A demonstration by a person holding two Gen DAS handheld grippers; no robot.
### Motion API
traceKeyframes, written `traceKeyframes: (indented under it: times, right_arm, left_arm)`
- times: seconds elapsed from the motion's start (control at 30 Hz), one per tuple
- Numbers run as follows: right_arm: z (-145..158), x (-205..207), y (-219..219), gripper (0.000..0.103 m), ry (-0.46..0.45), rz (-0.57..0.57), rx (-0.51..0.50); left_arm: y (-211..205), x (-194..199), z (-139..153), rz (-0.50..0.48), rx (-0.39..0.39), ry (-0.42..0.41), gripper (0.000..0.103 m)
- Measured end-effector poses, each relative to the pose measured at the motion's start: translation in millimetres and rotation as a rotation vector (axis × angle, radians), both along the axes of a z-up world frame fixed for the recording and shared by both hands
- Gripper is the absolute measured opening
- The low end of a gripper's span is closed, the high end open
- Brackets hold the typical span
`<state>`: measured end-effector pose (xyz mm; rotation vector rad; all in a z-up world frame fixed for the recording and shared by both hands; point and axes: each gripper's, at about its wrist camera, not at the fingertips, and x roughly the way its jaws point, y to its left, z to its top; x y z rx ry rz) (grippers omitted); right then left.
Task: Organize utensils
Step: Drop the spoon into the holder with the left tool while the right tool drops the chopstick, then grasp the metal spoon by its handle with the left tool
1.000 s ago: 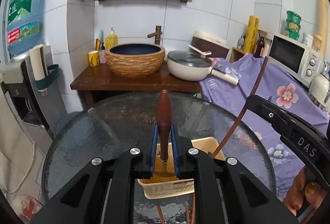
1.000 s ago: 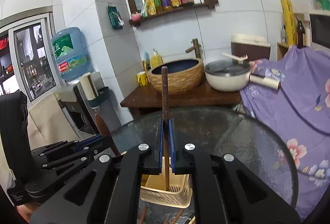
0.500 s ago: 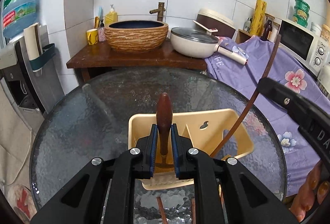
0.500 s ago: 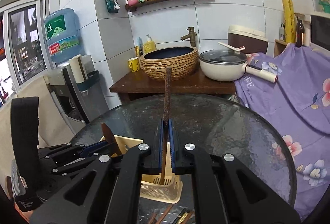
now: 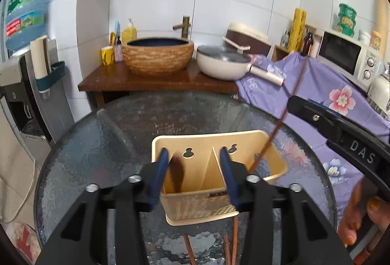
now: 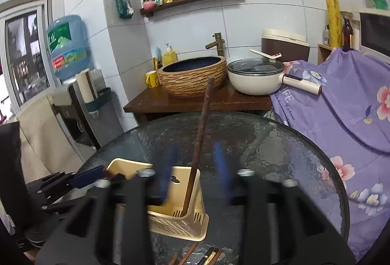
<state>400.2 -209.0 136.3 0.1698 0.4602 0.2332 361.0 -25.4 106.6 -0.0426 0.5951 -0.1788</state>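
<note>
Left wrist view: left gripper (image 5: pixel 195 174) above beige caddy (image 5: pixel 273 160) on glass table (image 5: pixel 97 143), jaws opening, pads clear of everything. Dark wooden handle (image 5: pixel 176 173) dropped into left compartment, leaning by left pad. Chopstick (image 5: pixel 277 123) slanting out of right compartment. More chopsticks (image 5: pixel 231 243) lying on glass near caddy's front.

Right wrist view: right gripper (image 6: pixel 195 174) jaws opening, blurred, nothing pinched. Chopstick (image 6: pixel 199 143) standing free between pads, tip in caddy (image 6: pixel 180 223). Loose sticks (image 6: pixel 195 252) on table below.

Two pieces apparently stowed; loose ones left to collect.
</note>
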Motion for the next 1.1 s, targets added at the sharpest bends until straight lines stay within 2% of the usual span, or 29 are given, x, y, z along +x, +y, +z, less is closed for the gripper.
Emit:
traceKeyframes:
  times: [0.1, 0.17, 0.23, 0.27, 0.37, 0.43, 0.6, 0.7, 0.77, 0.83, 1.1]
  right_arm:
    - [1, -10, -8, 0.054, -0.016, -0.022, 0.017]
    - [2, -19, -12, 0.056, -0.016, -0.034, 0.014]
    - [0, -31, -14, 0.060, -0.015, -0.040, 0.009]
    - [-1, -37, -15, 0.063, -0.016, -0.037, 0.004]
    - [-8, -55, -13, 0.070, -0.009, -0.024, -0.037]
    - [-19, -65, -12, 0.071, 0.011, -0.017, -0.064]
    - [-70, -77, -9, 0.071, 0.175, -0.001, -0.085]
    - [-103, -83, -6, 0.069, 0.261, 0.010, -0.100]
    - [-119, -89, -4, 0.063, 0.299, 0.004, -0.112]
    - [-135, -94, -3, 0.062, 0.345, 0.006, -0.112]
    - [-170, -113, 7, 0.051, 0.430, 0.014, -0.165]
  left_arm:
    - [3, -21, 7, 0.000, -0.005, -0.039, 0.063]
    - [5, -37, 11, -0.005, -0.013, -0.069, 0.078]
    - [8, -57, 13, 0.007, -0.003, -0.112, 0.087]
    - [10, -62, 13, 0.010, 0.001, -0.122, 0.092]
    - [15, -81, 7, 0.017, 0.028, -0.137, 0.096]
    - [18, -90, -2, 0.032, 0.041, -0.124, 0.096]
    - [32, -102, -37, 0.070, 0.054, -0.024, 0.094]
    - [36, -110, -64, 0.075, 0.064, 0.060, 0.085]
    - [38, -116, -80, 0.070, 0.059, 0.111, 0.078]
    - [40, -121, -93, 0.066, 0.059, 0.153, 0.075]
    - [37, -146, -119, 0.026, 0.110, 0.219, 0.070]
